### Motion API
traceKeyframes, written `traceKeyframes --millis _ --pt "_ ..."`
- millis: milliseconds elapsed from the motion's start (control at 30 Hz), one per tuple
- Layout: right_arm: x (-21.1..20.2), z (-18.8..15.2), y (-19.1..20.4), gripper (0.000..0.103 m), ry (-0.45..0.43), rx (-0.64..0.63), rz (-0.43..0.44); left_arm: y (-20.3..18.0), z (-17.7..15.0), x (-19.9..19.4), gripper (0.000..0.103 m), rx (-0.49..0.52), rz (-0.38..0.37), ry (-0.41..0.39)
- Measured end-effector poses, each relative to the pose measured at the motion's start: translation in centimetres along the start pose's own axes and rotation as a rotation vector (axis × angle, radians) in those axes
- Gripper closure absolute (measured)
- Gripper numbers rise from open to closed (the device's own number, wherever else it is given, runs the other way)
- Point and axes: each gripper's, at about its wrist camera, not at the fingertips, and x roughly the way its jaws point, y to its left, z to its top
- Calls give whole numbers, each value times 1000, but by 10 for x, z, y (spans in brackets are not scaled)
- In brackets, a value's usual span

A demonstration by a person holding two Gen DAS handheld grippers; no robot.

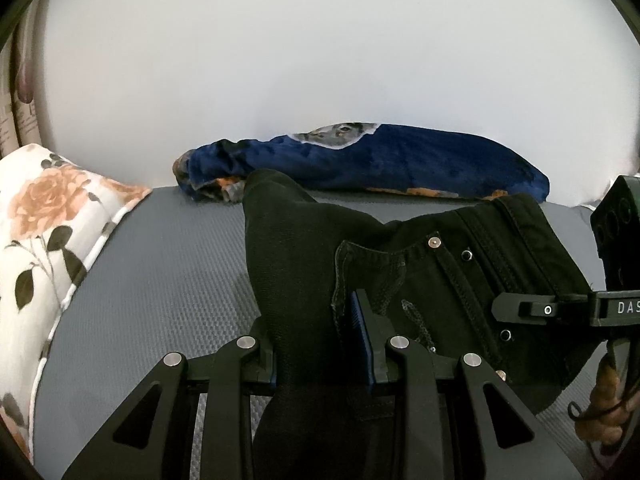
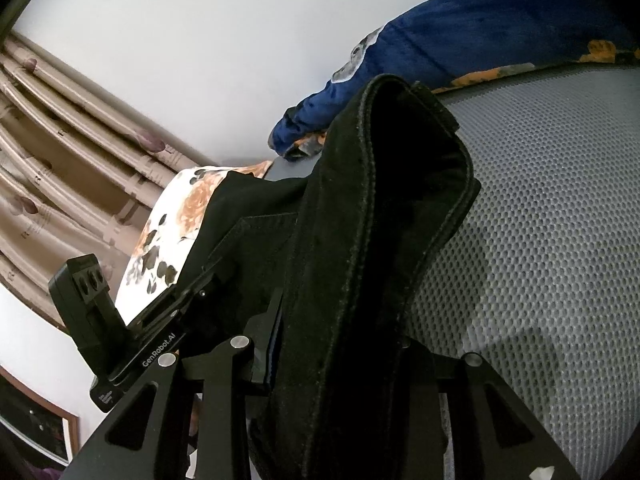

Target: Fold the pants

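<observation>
Both clamped on black jeans (image 1: 400, 248): left gripper (image 1: 320, 344) pinches fabric near the fly, right gripper (image 2: 340, 360) the waistband, lifting it clear of the mattress (image 2: 540, 240) to fold.

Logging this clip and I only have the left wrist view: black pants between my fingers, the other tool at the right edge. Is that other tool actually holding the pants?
Observer: Yes. In the right wrist view the right hand-held gripper is closed on a thick stitched edge of the black pants.
Operator: Is that part lying flat on the mattress?
Observer: No, it rises out of the gripper, above the grey mesh mattress.
Operator: Anything left of the floral pillow?
Observer: A beige patterned curtain hangs beyond the floral pillow.
</observation>
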Motion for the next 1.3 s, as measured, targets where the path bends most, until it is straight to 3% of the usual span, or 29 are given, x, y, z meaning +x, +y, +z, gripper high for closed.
traceKeyframes --millis 1300 --pt "28 27 -10 73 -10 20 8 27 30 58 73 -17 34 -3"
